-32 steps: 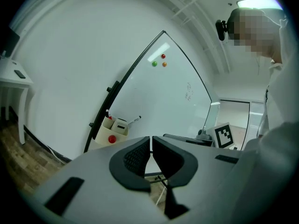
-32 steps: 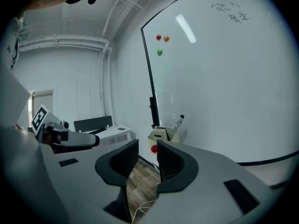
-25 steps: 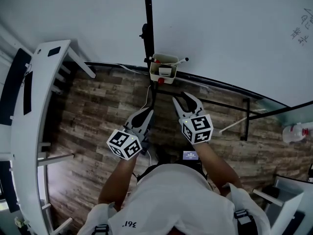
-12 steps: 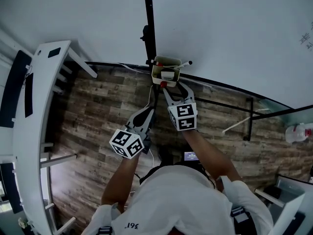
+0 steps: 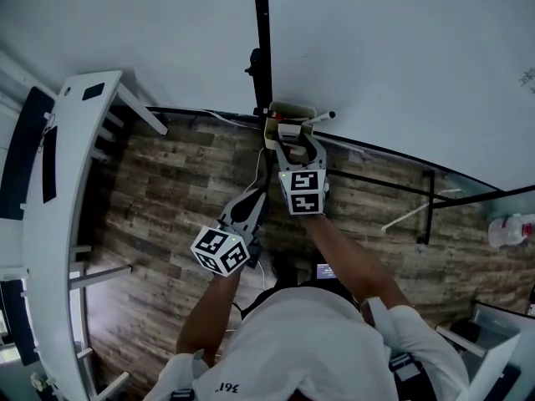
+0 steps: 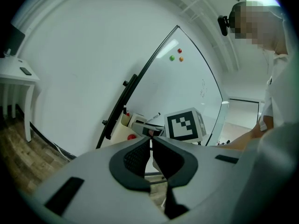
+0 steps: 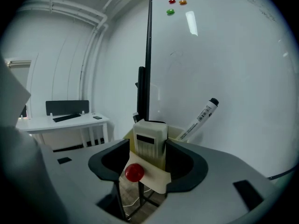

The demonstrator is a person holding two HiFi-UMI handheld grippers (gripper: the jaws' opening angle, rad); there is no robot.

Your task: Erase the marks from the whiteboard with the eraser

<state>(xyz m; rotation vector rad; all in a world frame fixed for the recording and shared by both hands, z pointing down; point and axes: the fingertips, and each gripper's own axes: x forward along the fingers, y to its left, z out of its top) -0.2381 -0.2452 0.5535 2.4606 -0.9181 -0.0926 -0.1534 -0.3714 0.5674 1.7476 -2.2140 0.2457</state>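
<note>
Right gripper [image 7: 147,146]: jaws just opening wide; white rectangular plastic eraser [image 7: 149,135] stands between them, at twelve o'clock.
Left gripper [image 6: 151,143]: jaws together, empty.

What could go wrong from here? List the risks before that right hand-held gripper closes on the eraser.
1. The right hand-held gripper, whose jaws have just been opening, straddles the eraser without pressing on it, low against the cream holder. Closing there might pinch the holder's front wall too and tug the whole holder.
2. The marker leans in the same holder beside the eraser. Pulling the eraser out could knock it loose.
</note>
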